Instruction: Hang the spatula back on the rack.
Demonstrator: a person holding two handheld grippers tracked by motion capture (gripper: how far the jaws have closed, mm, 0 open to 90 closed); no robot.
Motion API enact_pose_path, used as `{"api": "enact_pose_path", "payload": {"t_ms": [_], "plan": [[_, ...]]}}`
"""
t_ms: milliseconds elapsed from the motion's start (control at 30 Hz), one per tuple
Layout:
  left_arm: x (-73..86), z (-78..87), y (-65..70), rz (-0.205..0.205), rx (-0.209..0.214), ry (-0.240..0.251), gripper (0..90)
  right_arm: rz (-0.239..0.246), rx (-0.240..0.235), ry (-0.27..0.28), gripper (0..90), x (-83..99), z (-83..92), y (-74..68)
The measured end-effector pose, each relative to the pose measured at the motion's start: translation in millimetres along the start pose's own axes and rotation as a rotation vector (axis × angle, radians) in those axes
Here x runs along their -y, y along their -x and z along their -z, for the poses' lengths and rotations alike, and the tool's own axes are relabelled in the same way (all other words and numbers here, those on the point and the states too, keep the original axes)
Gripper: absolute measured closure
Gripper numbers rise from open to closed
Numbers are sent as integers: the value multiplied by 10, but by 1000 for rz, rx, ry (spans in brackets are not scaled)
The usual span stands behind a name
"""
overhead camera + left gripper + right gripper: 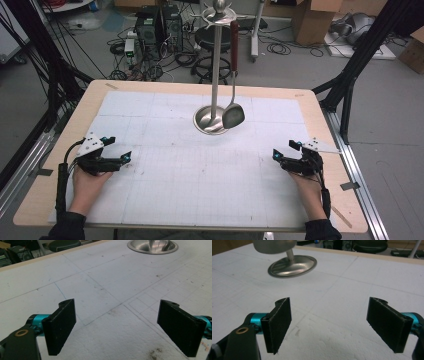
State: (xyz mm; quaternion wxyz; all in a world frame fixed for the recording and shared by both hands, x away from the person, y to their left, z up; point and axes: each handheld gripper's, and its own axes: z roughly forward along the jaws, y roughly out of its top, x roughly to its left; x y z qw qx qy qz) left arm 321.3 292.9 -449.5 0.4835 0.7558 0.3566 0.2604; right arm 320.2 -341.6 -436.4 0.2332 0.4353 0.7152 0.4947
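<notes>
Both grippers gaping, nothing held, utensil stand well apart.
Spatula (233, 114) hangs on stand (215, 65), beyond right gripper (285, 152) and left gripper (117, 149), between them; base (292, 265) ahead.

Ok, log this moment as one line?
left gripper: open, empty, near mat | right gripper: open, empty, near mat | spatula: hanging on stand | stand: mid-table

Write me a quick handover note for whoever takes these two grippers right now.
Left gripper: open, empty, low over the white gridded mat at the table's left.
Right gripper: open, empty, low over the mat's right side.
Steel spatula with dark red handle: hanging on the tall steel utensil stand, blade beside its round base.
Done: spatula is hung.
Left: apparently nothing in hand.
</notes>
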Motion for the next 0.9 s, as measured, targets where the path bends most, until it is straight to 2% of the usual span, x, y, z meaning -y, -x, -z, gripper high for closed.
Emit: {"api": "enact_pose_path", "payload": {"t_ms": [133, 300, 400, 900], "plan": [[1, -1, 3, 0, 0, 2, 161, -3, -5, -29, 189, 38, -46, 5], [0, -7, 14, -7, -2, -2, 177, 26, -2, -74, 190, 66, -109, -17], [-1, -5, 17, -19, 0, -5, 190, 26, -1, -75, 191, 65, -107, -22], [-1, -7, 17, -12, -6, -6, 165, 21, 1, -80, 190, 68, -116, -10]]}}
